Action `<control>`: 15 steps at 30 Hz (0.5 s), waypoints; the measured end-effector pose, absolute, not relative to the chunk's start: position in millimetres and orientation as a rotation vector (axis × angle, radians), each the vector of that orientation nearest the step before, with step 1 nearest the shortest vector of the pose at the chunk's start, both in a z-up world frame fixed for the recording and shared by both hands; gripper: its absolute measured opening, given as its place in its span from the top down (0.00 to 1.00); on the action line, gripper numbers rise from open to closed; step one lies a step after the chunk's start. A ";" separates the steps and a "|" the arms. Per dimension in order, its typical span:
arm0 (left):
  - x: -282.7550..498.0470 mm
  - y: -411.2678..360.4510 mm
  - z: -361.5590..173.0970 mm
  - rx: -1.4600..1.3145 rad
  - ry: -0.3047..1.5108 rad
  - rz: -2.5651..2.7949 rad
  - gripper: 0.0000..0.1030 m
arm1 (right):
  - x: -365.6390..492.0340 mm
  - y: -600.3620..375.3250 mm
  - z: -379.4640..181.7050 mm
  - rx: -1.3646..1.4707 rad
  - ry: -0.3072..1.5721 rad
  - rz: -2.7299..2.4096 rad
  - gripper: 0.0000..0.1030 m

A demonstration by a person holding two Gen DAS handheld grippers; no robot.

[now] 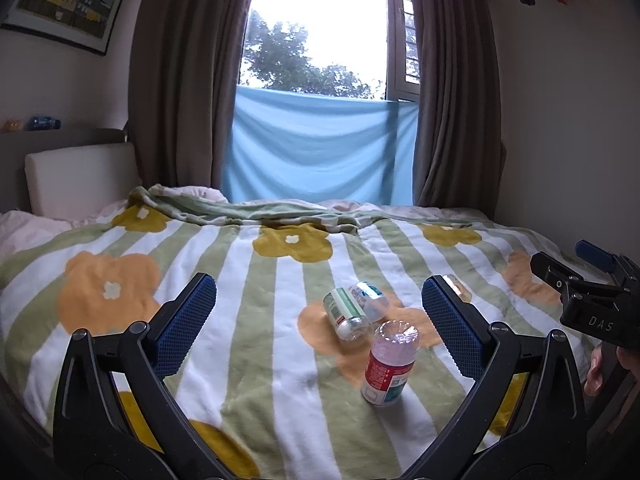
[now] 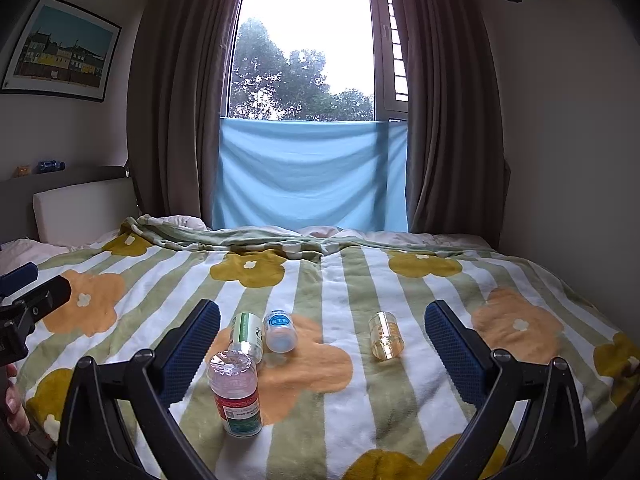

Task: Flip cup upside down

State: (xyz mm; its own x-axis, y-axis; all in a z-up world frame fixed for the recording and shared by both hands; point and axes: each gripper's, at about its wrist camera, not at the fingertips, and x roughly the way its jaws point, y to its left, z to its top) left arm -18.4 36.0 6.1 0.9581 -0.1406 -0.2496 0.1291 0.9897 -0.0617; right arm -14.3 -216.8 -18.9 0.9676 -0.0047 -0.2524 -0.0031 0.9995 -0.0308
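Note:
A small clear amber cup (image 2: 385, 336) lies on its side on the flowered blanket (image 2: 360, 400), between my right gripper's (image 2: 323, 311) open fingers and a little ahead of them. In the left wrist view only a sliver of the cup (image 1: 458, 286) shows behind the right-hand fingertip. My left gripper (image 1: 319, 286) is open and holds nothing; it hovers over the bed just short of the bottles. Each gripper also shows at the edge of the other's view: the right gripper body (image 1: 592, 292) and the left gripper body (image 2: 28, 304).
A red-label plastic bottle (image 2: 236, 392) stands on end near the front. A green-label bottle (image 2: 246, 334) and a blue-label one (image 2: 280, 330) lie on their sides behind it. The bed runs back to a blue cloth (image 2: 312, 172), curtains and a window. A headboard (image 2: 84, 208) is at left.

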 end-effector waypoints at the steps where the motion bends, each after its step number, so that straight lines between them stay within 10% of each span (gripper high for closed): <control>1: -18.3 33.6 7.0 -0.038 0.254 -0.137 0.00 | -14.2 -217.3 -18.9 -0.030 0.255 0.000 0.01; 15: -20.4 25.1 10.7 -0.032 0.244 -0.161 0.00 | -15.5 -219.3 -19.2 -0.031 0.256 -0.005 0.01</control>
State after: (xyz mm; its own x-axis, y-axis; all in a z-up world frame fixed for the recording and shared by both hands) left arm -20.4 25.1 10.7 0.9576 -0.1621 -0.2380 0.1544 0.9867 -0.0506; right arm -15.5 -219.3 -19.2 0.9674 -0.0088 -0.2529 0.0010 0.9995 -0.0310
